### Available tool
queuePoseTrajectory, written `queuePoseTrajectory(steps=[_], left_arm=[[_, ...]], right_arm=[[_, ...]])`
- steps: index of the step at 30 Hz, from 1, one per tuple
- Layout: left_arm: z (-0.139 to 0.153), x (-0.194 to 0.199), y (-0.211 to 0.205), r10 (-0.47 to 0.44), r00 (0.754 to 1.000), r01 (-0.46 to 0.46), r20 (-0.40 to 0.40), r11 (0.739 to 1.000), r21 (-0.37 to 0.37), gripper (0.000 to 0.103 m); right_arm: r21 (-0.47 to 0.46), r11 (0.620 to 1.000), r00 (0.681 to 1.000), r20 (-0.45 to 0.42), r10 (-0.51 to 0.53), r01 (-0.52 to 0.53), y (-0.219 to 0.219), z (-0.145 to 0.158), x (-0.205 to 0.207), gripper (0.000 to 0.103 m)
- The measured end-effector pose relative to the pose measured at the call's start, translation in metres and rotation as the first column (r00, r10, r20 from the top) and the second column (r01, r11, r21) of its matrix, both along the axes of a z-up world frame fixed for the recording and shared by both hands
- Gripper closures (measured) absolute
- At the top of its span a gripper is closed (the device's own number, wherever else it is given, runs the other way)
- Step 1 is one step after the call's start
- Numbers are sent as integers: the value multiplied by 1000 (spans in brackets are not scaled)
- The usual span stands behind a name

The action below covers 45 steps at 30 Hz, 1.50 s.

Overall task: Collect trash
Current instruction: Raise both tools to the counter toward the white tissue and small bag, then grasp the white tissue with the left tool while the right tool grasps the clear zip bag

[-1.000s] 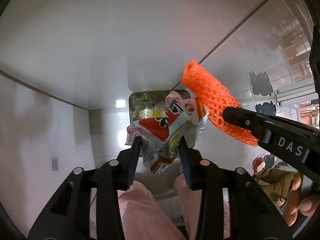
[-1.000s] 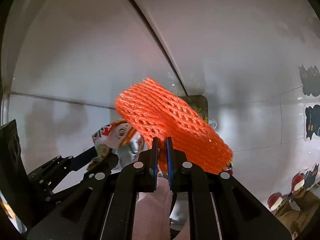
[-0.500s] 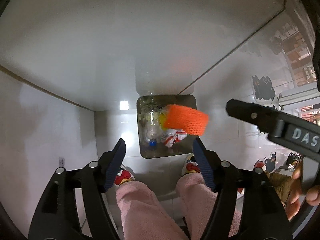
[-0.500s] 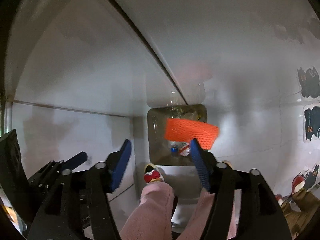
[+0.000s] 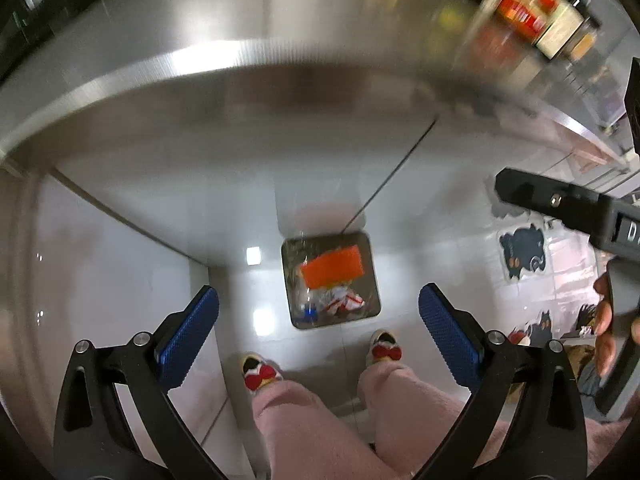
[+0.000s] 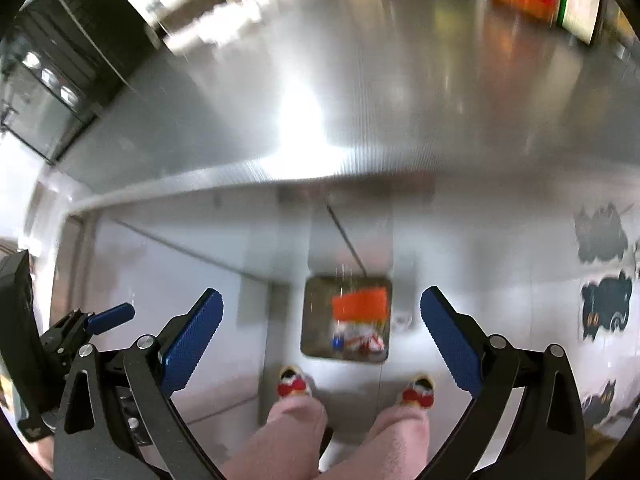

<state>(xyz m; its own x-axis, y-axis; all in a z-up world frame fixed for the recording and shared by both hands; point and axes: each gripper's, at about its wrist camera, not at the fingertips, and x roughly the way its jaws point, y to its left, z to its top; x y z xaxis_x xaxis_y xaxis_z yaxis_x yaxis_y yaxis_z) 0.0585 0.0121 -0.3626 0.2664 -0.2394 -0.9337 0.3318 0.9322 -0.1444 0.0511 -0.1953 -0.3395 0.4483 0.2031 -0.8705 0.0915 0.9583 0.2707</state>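
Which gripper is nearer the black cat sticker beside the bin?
Right. The right gripper sits toward the cat sticker; the left gripper is farther off, with the right one between it and the sticker. Both jaws are opening, empty.

a home kitchen: steel counter (image 5: pixel 168 64), sauce bottles (image 5: pixel 536 12), tiled floor (image 5: pixel 120 280), cat stickers (image 5: pixel 522 254).

Below us we see the open rectangular trash bin (image 5: pixel 370 276) on the pale floor. An orange foam net (image 5: pixel 332 267) lies flat on top at its 12 o'clock end; a red-and-white wrapper (image 5: pixel 343 301) and a blue-capped clear bottle (image 5: pixel 309 307) sit toward 6 o'clock.
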Motion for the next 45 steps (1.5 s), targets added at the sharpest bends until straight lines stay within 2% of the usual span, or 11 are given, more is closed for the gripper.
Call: queuePoseTrajectory(steps=[4,7,11,19,25,31,35,38,45], left_arm=[[46,5,1,2,996,-1,88,1000,-5,8],[72,18,-1,16,991,-12,135,1000,-27,8],[104,37,-4,23,980,-15,196,999,-43,8],[129,90,-10,31,963,-20,269,999,-46,8],[130,136,-16,40,954,-32,296,999,-33,8],[117,175,-27,45,959,-36,281,999,-37,8],[102,196,-35,29,963,-16,268,998,-53,8],[91,213,-43,-2,965,15,261,999,-45,9],[74,248,-55,-17,975,29,221,998,-49,18]], right_arm=[[-23,1000,993,116,-1,4,-8,53,7,4],[-22,1000,986,164,-10,14,-16,77,19,4],[-22,999,984,174,-24,28,-24,85,44,4],[-53,999,975,224,3,9,-24,113,96,4],[-41,999,973,229,-15,25,-29,110,154,4],[9,998,981,185,-64,63,-35,87,215,5],[11,999,986,162,-48,47,-31,76,247,24],[19,999,988,152,-37,35,-27,70,267,35],[13,1000,993,119,-18,17,-20,56,299,41]])
